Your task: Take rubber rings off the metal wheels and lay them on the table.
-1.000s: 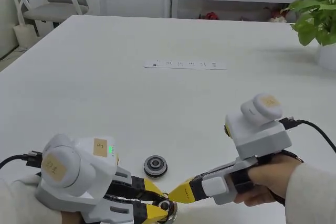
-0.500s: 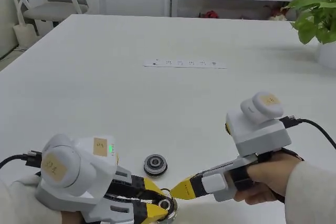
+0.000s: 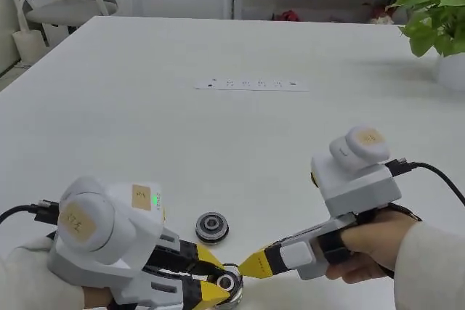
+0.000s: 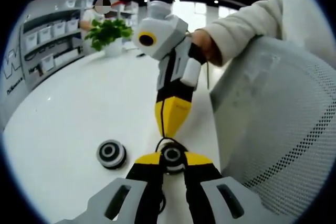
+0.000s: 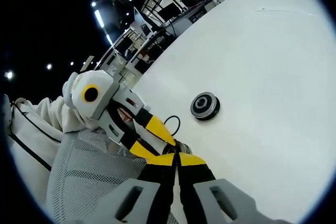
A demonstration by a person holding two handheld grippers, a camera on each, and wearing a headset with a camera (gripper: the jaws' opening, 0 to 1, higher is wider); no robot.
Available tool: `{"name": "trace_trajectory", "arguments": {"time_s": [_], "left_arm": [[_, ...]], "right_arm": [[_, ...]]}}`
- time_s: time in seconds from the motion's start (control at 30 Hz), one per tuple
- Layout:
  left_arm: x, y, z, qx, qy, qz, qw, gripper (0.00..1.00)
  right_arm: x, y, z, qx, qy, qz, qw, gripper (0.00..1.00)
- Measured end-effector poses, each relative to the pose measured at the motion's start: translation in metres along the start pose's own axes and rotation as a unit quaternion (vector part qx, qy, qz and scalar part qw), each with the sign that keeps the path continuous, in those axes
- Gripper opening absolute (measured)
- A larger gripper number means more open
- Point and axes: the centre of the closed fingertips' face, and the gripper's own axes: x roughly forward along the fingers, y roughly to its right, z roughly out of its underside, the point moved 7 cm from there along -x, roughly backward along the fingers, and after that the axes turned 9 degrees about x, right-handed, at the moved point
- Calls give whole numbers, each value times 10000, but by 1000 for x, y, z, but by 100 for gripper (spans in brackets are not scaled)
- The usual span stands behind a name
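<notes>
Head view: there's a loose wheel (image 3: pixel 212 226) lying flat on the white table (image 3: pixel 218 143). Just nearer the person than it, the left gripper (image 3: pixel 216 276) has its yellow jaws clamped on a second metal wheel (image 3: pixel 227 282). The right gripper (image 3: pixel 251 265) reaches in from the right of the loose wheel, its tips pressed together on a thin black rubber ring (image 3: pixel 231 267) right at the held wheel.

Left gripper view: its own jaws are narrow, hugging the second metal wheel on both sides. The loose wheel sits to the left, a bit apart.

Right gripper view: its own jaws are closed tight. The ring loops out just beyond them, and the loose wheel lies further out on the table.
</notes>
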Motion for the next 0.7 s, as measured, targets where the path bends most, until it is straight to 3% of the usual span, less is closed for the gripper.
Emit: {"name": "trace_trajectory", "arguments": {"time_s": [0.17, 0.4, 0.7], "left_arm": [[-10, -9, -7, -183, 198, -200, 9994, 17], [-29, -18, -14, -99, 288, -500, 9983, 36], [-46, -16, -30, 59, 471, -620, 9969, 55]], "right_arm": [[-1, 1, 1, 35, -31, 12, 10000, 0], [-2, 3, 1, 72, -41, 48, 10000, 0], [-5, 1, 0, 82, -16, 68, 9999, 0]]}}
